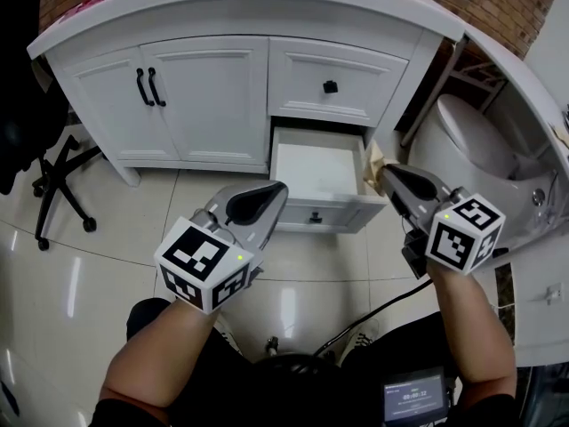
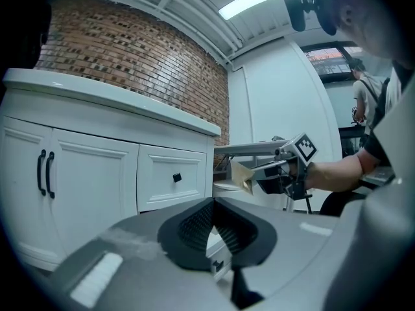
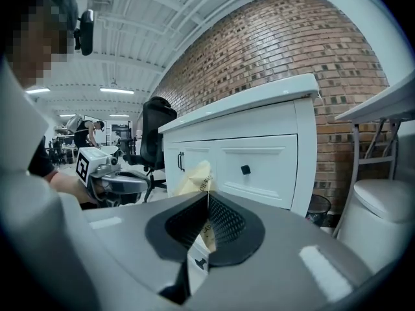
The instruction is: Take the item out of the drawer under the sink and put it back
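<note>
The lower drawer [image 1: 316,169] under the sink counter stands pulled out, and its white inside is bare. My right gripper [image 1: 384,175] hovers at the drawer's right front corner, shut on a tan paper packet [image 1: 374,157] that sticks up past the fingertips. The packet [image 3: 197,179] shows pinched between the pads in the right gripper view, and again in the left gripper view [image 2: 241,175]. In front of the drawer's left side my left gripper [image 1: 276,189] is shut with nothing in it; its pads [image 2: 194,225] meet.
Above the open drawer is a shut drawer with a black knob [image 1: 330,86]. Two cabinet doors with black handles [image 1: 147,87] are to the left. A white toilet [image 1: 484,154] stands close on the right. A black office chair [image 1: 55,181] sits at the far left on glossy tiles.
</note>
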Action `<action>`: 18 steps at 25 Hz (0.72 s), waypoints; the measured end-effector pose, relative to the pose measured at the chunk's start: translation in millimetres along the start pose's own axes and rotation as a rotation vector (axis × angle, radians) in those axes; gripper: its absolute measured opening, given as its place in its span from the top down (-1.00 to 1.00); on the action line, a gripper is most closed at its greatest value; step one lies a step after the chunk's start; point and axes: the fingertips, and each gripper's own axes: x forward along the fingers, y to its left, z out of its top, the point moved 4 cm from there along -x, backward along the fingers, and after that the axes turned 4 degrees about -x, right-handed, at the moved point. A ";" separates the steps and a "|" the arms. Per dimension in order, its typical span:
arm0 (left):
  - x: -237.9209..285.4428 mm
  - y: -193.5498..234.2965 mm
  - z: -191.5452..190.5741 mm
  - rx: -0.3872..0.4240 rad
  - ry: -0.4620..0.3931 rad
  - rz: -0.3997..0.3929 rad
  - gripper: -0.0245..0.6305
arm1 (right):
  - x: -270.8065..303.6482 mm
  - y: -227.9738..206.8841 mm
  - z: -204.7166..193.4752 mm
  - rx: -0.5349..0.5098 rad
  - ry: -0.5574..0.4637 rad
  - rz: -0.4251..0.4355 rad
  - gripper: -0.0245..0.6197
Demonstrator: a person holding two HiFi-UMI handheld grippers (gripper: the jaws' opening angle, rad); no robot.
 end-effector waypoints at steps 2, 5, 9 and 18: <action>-0.6 2.3 0.6 -0.006 -0.004 0.004 0.91 | 4.6 -3.1 3.3 0.012 0.008 0.003 0.89; -1.4 4.3 0.5 -0.016 -0.005 0.007 0.91 | 15.9 -6.5 7.5 0.033 0.027 0.020 0.89; -2.0 4.7 0.9 -0.022 -0.007 0.003 0.91 | 37.3 -13.6 15.0 -0.012 0.063 0.020 0.90; -0.3 5.8 -1.9 -0.036 -0.006 -0.001 0.91 | 87.0 -51.2 11.8 -0.280 0.212 -0.055 0.90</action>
